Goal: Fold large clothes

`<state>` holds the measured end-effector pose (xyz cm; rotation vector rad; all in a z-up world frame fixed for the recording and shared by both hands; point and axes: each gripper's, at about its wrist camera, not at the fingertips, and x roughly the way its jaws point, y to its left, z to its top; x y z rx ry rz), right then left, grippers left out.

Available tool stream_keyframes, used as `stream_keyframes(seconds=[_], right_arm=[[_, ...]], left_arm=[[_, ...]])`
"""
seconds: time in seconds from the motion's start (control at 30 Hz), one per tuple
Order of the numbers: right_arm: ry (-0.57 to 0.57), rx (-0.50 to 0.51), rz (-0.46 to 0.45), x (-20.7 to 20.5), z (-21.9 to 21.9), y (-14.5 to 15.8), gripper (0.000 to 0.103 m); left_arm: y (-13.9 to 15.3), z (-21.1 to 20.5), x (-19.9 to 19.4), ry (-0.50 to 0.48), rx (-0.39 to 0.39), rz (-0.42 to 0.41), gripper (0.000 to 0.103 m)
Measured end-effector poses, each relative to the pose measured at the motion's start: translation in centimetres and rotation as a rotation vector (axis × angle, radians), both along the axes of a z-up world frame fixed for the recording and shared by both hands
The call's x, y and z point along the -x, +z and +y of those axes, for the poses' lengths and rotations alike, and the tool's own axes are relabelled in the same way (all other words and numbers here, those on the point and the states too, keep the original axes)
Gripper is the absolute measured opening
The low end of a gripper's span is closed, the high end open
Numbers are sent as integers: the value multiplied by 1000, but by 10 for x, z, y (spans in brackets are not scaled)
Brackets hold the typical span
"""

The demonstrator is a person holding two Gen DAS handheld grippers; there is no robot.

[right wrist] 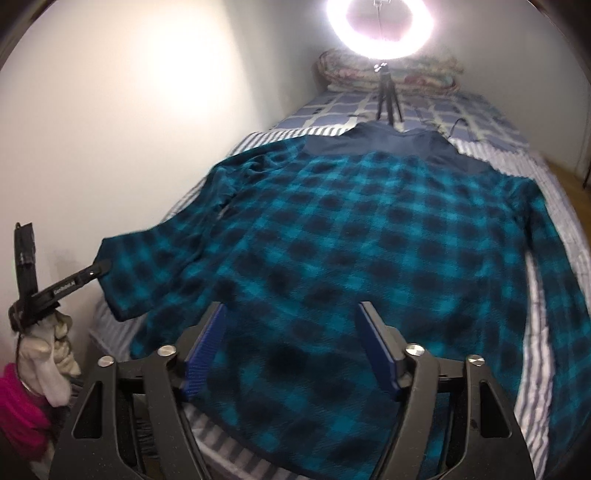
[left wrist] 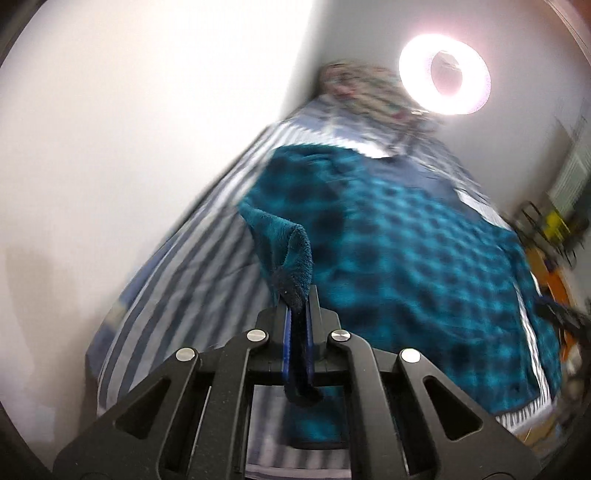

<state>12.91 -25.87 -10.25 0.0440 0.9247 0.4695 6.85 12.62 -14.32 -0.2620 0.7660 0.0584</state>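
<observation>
Clearly spread flat on a bed (right wrist: 535, 177), back side up: a teal-and-black checked fleece shirt (right wrist: 351, 236), dark collar toward the far end, hem toward the cameras. Seen whole only from the right wrist view, both sleeves included; from the left wrist view, blurred and cropped to one side of the body. Clamped tight on the dark cuff edge of one sleeve (left wrist: 291, 254): the left gripper (left wrist: 298, 295), blue fingers (left wrist: 286, 332) pressed together on the cloth, a strip of it hanging out behind them. Same gripper visible from outside at the left edge of the right wrist view (right wrist: 99, 267), gripped by a gloved hand (right wrist: 44, 354) above a pink sleeve (right wrist: 18, 406), sleeve end lifted clear of the bedding. Poised over the hem area: the right gripper (right wrist: 291, 317), blue fingers (right wrist: 207, 347) held well apart, cloth in sight between them but not pinched, whether touching it impossible to tell. Beyond the collar, sharp in the right wrist view only: a lit ring light (right wrist: 388, 26) on a small tripod (right wrist: 386, 92), and folded floral bedding (right wrist: 351, 70) against the far wall. Striped sheet (left wrist: 184, 280) beside a white wall (left wrist: 129, 129) in the left wrist view.
</observation>
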Motion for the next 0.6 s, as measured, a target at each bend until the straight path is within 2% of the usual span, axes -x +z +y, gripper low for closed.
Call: stream_keyframes(seconds=[0.17,0.3,0.4,0.6], right_arm=[[37,-74,60,-51,8,13,47],[61,-146,120,-124,36,20,46],[107,-219,194,-178,75,16,46],[181,-206,276,-269,173,-8,51]], left_arm=[[22,-40,5,-134,-61,-43,3],[22,-65,15,-230,-85,-56,3],[15,-73,17,-276,-103,-58,3],[5,-70,11,-303,-63,-40,3]])
